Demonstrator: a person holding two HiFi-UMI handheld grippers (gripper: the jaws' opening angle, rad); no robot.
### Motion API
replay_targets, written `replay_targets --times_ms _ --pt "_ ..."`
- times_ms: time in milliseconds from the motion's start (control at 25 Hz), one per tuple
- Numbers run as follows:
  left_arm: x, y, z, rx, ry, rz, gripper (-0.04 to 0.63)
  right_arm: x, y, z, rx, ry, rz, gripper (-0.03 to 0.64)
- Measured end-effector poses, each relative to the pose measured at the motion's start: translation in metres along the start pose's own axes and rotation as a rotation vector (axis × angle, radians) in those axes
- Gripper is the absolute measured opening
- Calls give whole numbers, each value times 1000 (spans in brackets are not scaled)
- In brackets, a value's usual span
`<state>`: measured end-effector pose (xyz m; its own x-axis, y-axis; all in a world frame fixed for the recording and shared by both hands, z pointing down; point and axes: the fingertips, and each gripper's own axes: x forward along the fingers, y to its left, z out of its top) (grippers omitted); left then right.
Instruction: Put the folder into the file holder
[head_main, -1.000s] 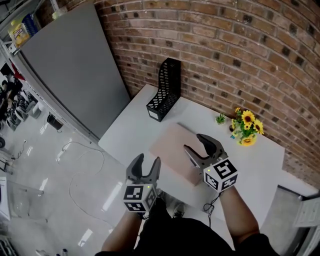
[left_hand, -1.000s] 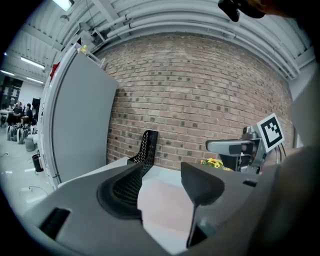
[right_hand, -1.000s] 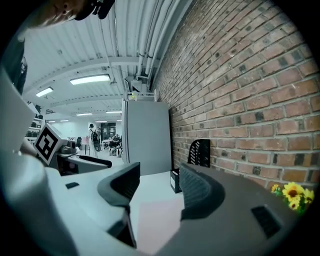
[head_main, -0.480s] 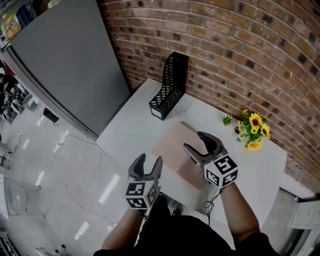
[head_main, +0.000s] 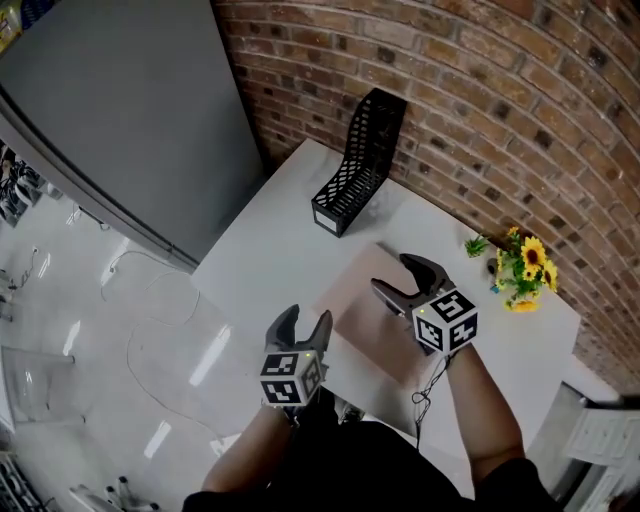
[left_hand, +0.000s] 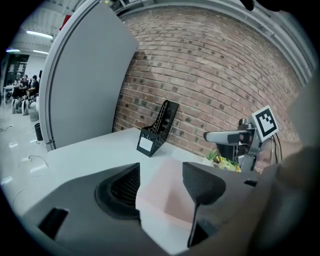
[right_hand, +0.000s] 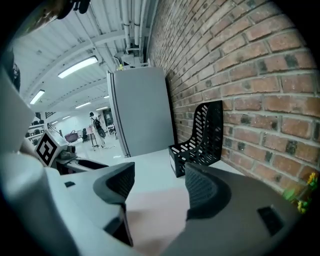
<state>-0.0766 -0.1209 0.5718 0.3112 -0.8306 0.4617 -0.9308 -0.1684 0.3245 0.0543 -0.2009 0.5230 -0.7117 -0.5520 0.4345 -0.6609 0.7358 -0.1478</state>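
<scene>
In the head view we lose the side of the folder (head_main: 355, 300) toward three o'clock under the right gripper (head_main: 390, 272). From the left gripper view, that gripper half covers the flowers (left_hand: 220, 161) at three o'clock. The white label (head_main: 327, 216) on the file holder (head_main: 360, 165) is too small for us to read.

Empty left gripper (head_main: 303, 321) and right gripper (head_main: 392, 274), fingers apart, just opening wider.

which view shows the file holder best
The right gripper view: the black mesh file holder appears largest, side and front clear. The head view shows the file holder whole but smaller, from above; the left gripper view shows the file holder small and distant.
</scene>
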Motion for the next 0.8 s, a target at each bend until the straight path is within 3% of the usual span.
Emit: replay_targets --times_ms 800 --pt "61 39 -76 -195 247 17 267 120 -67 -87 77 390 88 411"
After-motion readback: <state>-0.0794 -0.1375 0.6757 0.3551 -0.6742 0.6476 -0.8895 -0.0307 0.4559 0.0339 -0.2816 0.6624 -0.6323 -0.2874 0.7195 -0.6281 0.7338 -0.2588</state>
